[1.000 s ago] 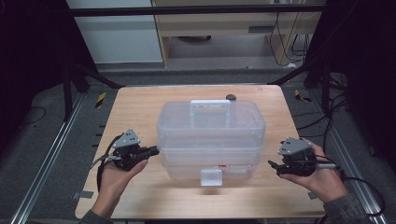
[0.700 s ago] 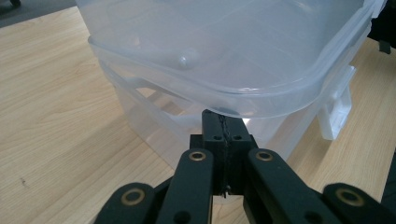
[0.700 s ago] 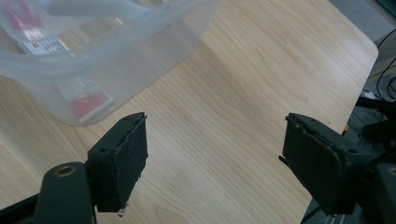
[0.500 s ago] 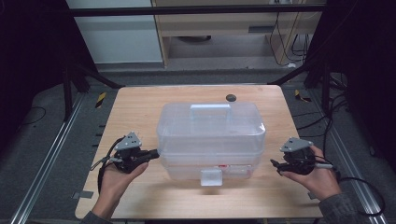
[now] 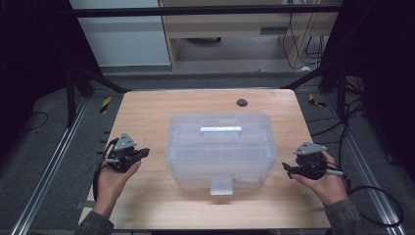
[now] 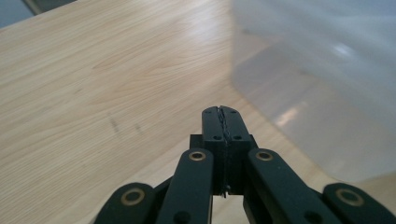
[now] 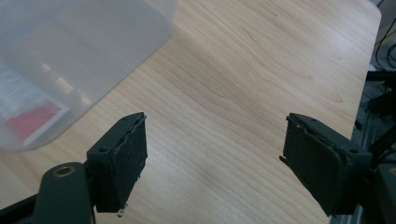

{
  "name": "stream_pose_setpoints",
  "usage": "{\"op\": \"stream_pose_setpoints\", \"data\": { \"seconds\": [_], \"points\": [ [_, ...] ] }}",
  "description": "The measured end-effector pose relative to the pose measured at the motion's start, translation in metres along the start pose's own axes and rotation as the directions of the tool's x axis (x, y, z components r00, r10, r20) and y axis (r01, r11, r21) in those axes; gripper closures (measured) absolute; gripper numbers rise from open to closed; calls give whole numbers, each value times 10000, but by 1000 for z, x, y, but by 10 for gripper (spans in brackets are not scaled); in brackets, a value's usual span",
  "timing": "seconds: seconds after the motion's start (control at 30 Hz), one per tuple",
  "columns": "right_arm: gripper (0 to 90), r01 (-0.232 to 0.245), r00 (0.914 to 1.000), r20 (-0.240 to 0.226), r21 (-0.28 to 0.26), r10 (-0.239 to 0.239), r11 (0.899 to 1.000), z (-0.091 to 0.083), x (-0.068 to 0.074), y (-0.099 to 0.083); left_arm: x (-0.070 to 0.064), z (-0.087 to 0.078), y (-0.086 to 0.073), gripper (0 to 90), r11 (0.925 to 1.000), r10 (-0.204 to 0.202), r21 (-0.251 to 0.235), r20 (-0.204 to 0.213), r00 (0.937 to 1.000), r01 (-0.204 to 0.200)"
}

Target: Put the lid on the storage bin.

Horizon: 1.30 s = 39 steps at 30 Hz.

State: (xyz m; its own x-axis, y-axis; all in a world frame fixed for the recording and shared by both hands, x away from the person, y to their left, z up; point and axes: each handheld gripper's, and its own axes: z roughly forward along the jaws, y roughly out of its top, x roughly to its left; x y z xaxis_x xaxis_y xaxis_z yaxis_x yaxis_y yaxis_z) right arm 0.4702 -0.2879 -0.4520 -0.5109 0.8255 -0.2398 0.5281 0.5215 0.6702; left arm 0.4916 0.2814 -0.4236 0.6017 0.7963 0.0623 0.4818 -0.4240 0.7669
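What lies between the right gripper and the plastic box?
Only bare wooden table lies between the right gripper and the plastic box, as the high view shows.

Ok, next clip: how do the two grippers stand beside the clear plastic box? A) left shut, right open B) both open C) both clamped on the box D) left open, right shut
A: in its own view the left gripper has its jaws pressed together on nothing, while the right gripper has its jaws wide apart over bare table, both clear of the plastic box.
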Motion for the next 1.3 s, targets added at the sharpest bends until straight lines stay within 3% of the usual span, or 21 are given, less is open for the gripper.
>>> {"op": "stream_pose_setpoints", "data": {
  "seconds": [0.03, 0.17, 0.4, 0.6, 0.73, 0.8, 0.9, 1.03, 1.13, 1.3],
  "points": [
    [220, -98, 9999, 35, -8, 98, 10000, 3, -1, -1, 4, 4, -2, 897, 9999, -51, 99, -134, 9999, 53],
    [215, -811, 9966, 160, -28, 811, 9967, 21, -10, -3, 16, 20, -12, 897, 9965, 374, 774, -958, 9947, -300],
    [208, -1831, 9824, 350, -92, 1834, 9830, 45, -23, -8, 23, 39, -24, 897, 9945, -45, 1035, -838, 9965, 132],
    [197, -2455, 9692, 174, -139, 2457, 9693, 60, -24, -12, 30, 48, -27, 896, 9940, -779, 712, -748, 9942, 832],
    [181, -2628, 9648, 73, -83, 2628, 9648, 68, -23, -15, 33, 53, -31, 884, 9909, -1177, 583, -657, 9909, 1216],
    [171, -2846, 9586, -82, -160, 2845, 9585, 70, -23, -16, 33, 57, -33, 826, 9892, -1254, 665, -737, 9894, 1303],
    [128, -3253, 9455, -217, -190, 3249, 9454, 74, -23, -15, 34, 61, -36, 647, 9861, -1442, 692, -978, 9847, 1513],
    [94, -3288, 9444, -91, -412, 3287, 9435, 78, -20, -14, 33, 70, -38, 446, 9817, -1473, 1047, -1114, 9828, 1591],
    [60, -3464, 9380, 24, -350, 3467, 9374, 80, -17, -12, 33, 74, -39, 299, 9784, -1795, 815, -1201, 9764, 1899],
    [10, -3778, 9246, 425, -221, 3785, 9256, 83, -11, -7, 30, 82, -43, 121, 9859, -1533, 499, -1169, 9812, 1599]
  ]
}}
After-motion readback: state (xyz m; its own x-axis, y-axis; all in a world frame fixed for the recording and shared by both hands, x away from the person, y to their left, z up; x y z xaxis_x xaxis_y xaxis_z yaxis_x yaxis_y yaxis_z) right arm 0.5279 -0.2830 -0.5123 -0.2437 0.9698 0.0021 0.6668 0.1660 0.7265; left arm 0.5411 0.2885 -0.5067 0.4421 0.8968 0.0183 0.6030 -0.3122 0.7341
